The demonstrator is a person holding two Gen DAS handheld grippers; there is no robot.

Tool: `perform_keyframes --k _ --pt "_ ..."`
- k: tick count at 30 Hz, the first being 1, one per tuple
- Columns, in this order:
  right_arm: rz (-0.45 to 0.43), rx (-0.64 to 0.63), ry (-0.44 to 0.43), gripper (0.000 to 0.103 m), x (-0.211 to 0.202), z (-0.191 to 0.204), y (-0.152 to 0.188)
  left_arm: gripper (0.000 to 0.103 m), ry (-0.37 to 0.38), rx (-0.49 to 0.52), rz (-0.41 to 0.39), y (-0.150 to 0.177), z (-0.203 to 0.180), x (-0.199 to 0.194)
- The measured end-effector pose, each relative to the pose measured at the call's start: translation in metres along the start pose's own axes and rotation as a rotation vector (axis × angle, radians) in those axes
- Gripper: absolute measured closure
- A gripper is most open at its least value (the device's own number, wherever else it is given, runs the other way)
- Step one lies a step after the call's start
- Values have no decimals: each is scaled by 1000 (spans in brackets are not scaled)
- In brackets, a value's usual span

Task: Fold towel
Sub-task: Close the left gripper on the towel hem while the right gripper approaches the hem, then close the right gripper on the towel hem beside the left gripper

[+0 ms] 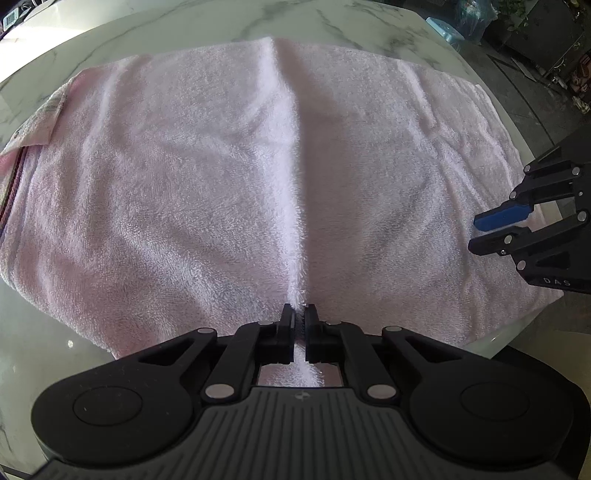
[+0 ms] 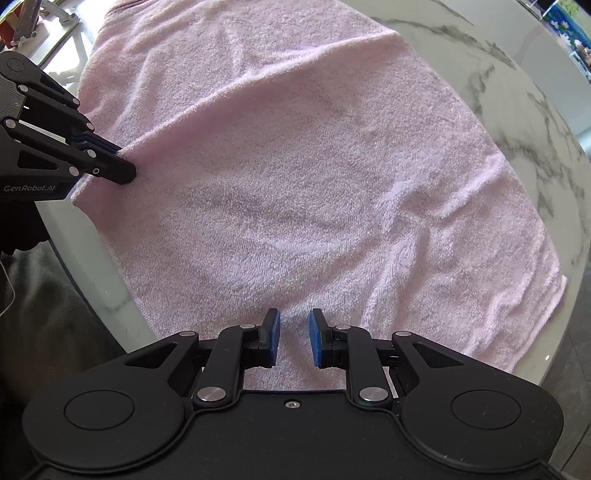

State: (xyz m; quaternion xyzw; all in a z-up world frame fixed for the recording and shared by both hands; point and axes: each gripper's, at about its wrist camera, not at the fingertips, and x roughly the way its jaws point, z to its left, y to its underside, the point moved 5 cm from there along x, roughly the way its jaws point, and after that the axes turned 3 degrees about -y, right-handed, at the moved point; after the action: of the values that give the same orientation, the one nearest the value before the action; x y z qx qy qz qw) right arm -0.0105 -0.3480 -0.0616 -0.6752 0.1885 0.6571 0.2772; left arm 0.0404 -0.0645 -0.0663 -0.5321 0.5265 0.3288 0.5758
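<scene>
the pale pink terry-cloth towel (image 1: 207, 177) lies spread over the white grey-veined marble table (image 1: 332, 18), covering most of the tabletop that shows, its near edge reaching the table's rim. at its left end, in the left wrist view, a striped woven border with a small label (image 1: 40, 118) is turned up, showing layered edges beneath.

the black left hand-held gripper (image 1: 300, 325) is pinched tight on the near edge of the towel: a thin raised fold of cloth runs up between its two fingers, and from there a straight ridge (image 1: 288, 155) stretches away across the towel to its far edge. the right wrist view shows the same grip from the side, the left gripper (image 2: 123, 162) with its blue pads pressed together on a gathered bit of cloth at the towel's edge, a crease leading off from it across the fabric.

the black right hand-held gripper (image 2: 294, 341) has its blue-padded fingers (image 2: 275, 336) apart, with pink cloth visible in the gap; it sits over the near edge of the towel, holding nothing. in the left wrist view it (image 1: 491, 230) appears at the right side, parted, low over the towel's right end; whether it touches the cloth cannot be told. the two grippers are well apart along the same near edge.
</scene>
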Motion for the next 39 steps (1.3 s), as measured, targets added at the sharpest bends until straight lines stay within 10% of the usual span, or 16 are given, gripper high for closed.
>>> perform_keyframes --k 7,21,39 --pt "-58 -383 100 85 7 -86 -101 99 11 -2 1 6 6 -8" --pt "106 -1362 280 84 43 -98 -190 99 56 -17 -19 8 17 -15" --pt "313 -1805 287 73 96 -112 -208 99 83 -13 -34 -4 7 -2"
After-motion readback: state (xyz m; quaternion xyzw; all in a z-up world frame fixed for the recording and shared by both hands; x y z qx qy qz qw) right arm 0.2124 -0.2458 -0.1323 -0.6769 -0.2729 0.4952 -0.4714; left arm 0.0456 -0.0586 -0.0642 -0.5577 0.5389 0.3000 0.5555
